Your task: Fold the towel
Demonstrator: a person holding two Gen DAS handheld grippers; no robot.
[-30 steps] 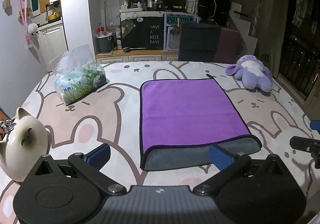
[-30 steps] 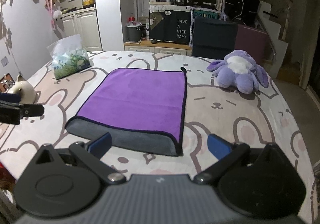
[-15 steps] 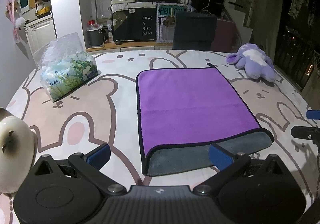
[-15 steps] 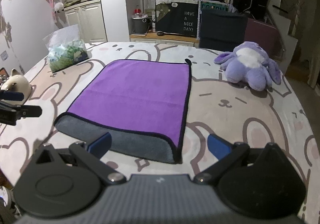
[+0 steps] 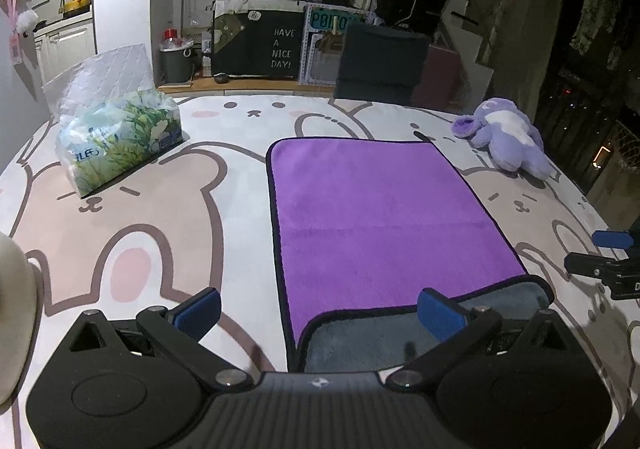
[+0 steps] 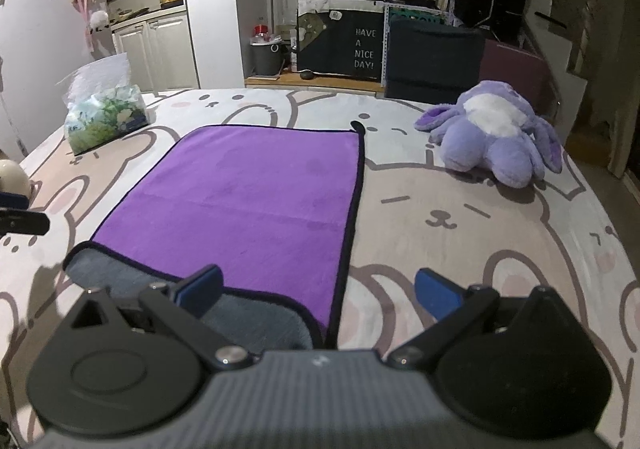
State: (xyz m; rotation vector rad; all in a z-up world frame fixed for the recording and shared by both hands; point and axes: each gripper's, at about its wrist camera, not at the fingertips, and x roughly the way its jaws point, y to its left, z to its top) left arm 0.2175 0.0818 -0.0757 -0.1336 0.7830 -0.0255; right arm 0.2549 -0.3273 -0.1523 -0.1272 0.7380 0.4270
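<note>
Grippers have moved closer to the purple towel [image 5: 384, 217], folded flat mid-table: left gripper [image 5: 318, 311] and right gripper [image 6: 318, 289] gape empty over its near corners. Far sign [image 5: 283, 48] reads "HAVE A NICE DAY!".

A: How is the towel [image 5: 384, 217] lying?
B: It is lying flat, purple side facing up, black trim running around its edges.
A: And the near end?
B: It is showing grey there, with the purple layer stopping short of it.
</note>
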